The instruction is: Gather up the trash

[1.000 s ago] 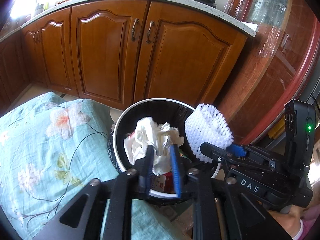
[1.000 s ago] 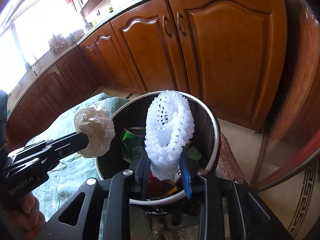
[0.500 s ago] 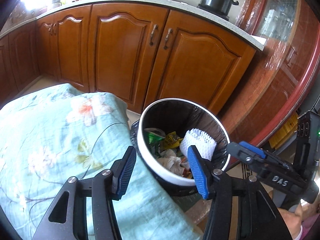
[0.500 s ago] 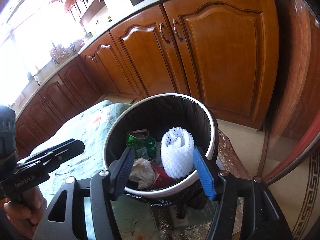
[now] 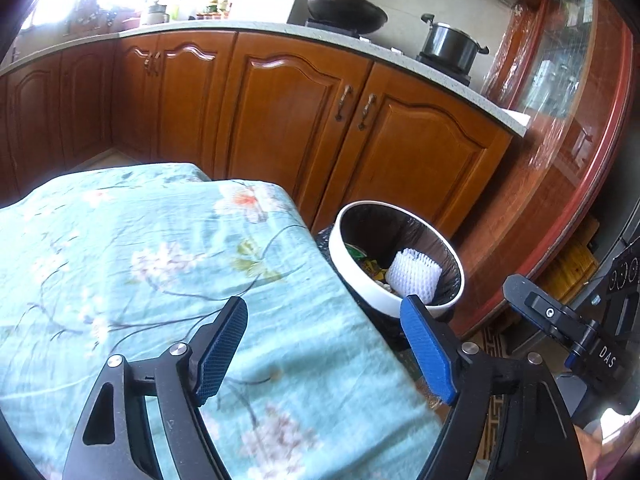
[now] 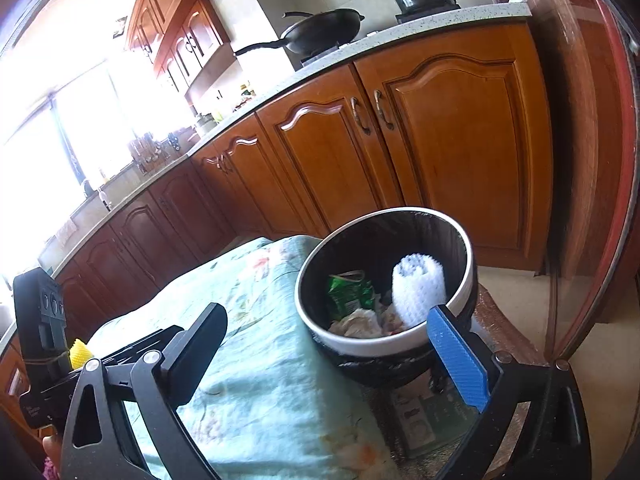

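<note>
A round trash bin (image 5: 362,276) with a white rim and black liner stands beside the table; it also shows in the right wrist view (image 6: 464,300). Inside lie a white foam net sleeve (image 5: 414,272) (image 6: 418,290), a crumpled white tissue (image 6: 358,322) and a green wrapper (image 6: 348,290). My left gripper (image 5: 324,344) is open and empty, above the table's edge, back from the bin. My right gripper (image 6: 334,354) is open and empty, in front of the bin. A small yellow foam piece (image 6: 80,354) sits far left, by the left gripper's body.
A table with a light blue floral cloth (image 5: 140,260) (image 6: 256,344) lies left of the bin. Wooden kitchen cabinets (image 5: 288,120) stand behind. A red-framed glass cabinet (image 5: 560,140) is on the right. A wok (image 5: 344,10) and a pot (image 5: 450,44) sit on the counter.
Both grippers opened and dropped the tissue and the foam net into the bin. Both have since pulled back and up from the bin, the left one over the table.
</note>
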Action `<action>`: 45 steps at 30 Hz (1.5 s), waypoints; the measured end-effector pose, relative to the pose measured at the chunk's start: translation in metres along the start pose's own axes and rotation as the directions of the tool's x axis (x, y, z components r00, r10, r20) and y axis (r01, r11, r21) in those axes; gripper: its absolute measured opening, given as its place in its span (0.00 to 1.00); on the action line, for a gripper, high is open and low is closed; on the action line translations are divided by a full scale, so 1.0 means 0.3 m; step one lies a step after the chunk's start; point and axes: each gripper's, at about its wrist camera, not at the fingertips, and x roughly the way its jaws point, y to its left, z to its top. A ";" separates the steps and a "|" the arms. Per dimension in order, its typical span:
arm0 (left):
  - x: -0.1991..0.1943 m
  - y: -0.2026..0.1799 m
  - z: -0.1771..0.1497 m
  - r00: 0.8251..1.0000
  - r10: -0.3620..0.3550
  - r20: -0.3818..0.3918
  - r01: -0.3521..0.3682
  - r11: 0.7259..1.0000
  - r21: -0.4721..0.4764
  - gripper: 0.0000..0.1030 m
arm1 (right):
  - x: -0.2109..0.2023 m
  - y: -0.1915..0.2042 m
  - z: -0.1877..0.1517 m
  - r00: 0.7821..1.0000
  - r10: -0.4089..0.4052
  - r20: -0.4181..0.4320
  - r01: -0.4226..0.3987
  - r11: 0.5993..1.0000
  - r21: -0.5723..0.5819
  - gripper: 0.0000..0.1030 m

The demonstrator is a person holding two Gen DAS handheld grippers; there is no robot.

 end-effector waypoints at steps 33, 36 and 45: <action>-0.352 0.018 -0.355 0.886 0.285 0.365 -0.331 0.941 0.068 0.99 | -0.164 0.235 -0.203 0.949 -0.080 0.305 0.154 0.962 -0.227 1.00; -0.344 0.014 -0.351 0.884 0.293 0.364 -0.341 0.937 0.075 0.99 | -0.162 0.239 -0.206 0.949 -0.080 0.304 0.156 0.960 -0.233 1.00; -0.345 0.037 -0.344 0.882 0.284 0.376 -0.338 0.937 0.084 0.99 | -0.163 0.240 -0.211 0.951 -0.072 0.301 0.146 0.962 -0.231 1.00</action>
